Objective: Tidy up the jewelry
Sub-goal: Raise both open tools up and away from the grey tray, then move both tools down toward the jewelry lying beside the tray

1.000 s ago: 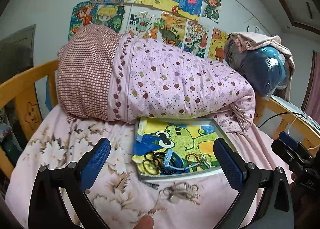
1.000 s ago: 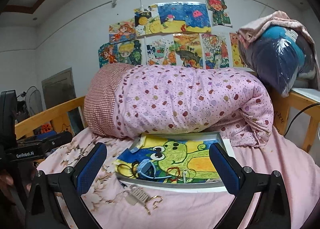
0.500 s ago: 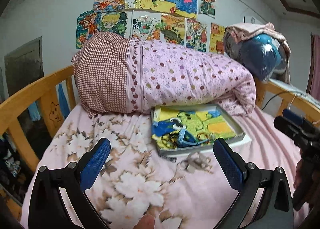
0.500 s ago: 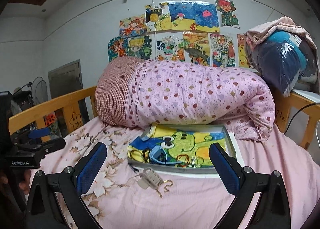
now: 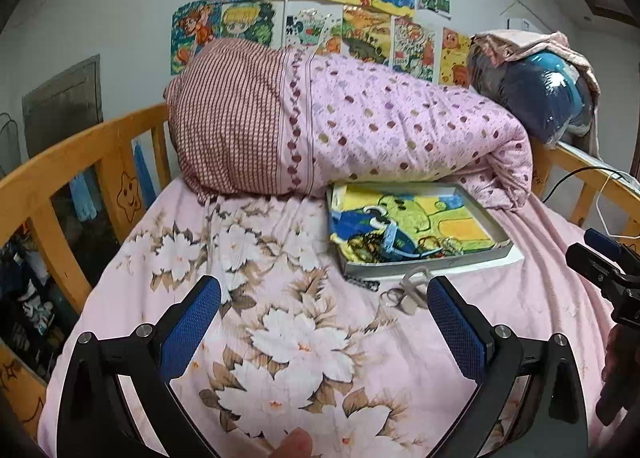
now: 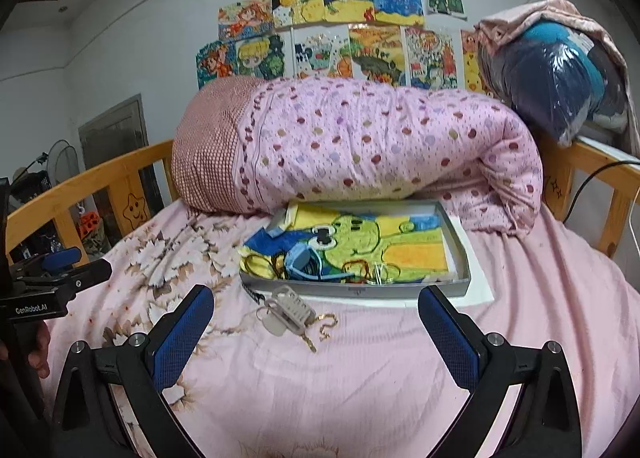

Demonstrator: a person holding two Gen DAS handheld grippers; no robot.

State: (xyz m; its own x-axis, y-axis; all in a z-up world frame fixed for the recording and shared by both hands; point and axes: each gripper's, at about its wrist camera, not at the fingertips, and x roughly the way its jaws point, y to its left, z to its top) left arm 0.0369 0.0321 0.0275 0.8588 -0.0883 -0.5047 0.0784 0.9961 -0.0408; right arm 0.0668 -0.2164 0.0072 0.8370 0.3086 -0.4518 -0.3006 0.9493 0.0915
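Observation:
A grey shallow tray (image 5: pixel 424 263) (image 6: pixel 360 290) lined with a frog picture lies on the pink bed. Several pieces of jewelry (image 6: pixel 320 266) (image 5: pixel 396 244), among them a blue watch, lie in its near end. A beige hair clip (image 6: pixel 290 312) (image 5: pixel 410 292), a gold chain (image 6: pixel 326 324) and a dark braided band (image 5: pixel 362 282) lie on the sheet in front of the tray. My left gripper (image 5: pixel 324 332) is open and empty, short of and left of the tray. My right gripper (image 6: pixel 316 334) is open and empty, just short of the hair clip.
A rolled pink dotted quilt (image 5: pixel 360 130) (image 6: pixel 360 146) lies right behind the tray. Wooden bed rails (image 5: pixel 80 162) (image 6: pixel 592 178) run along both sides. A bagged blue bundle (image 5: pixel 552 94) sits at the far right corner. A cable (image 6: pixel 592 178) hangs over the right rail.
Both grippers have pulled back from the tray and it looks smaller now. The left view has swung left, so the tray sits further right. Both grippers stayed open.

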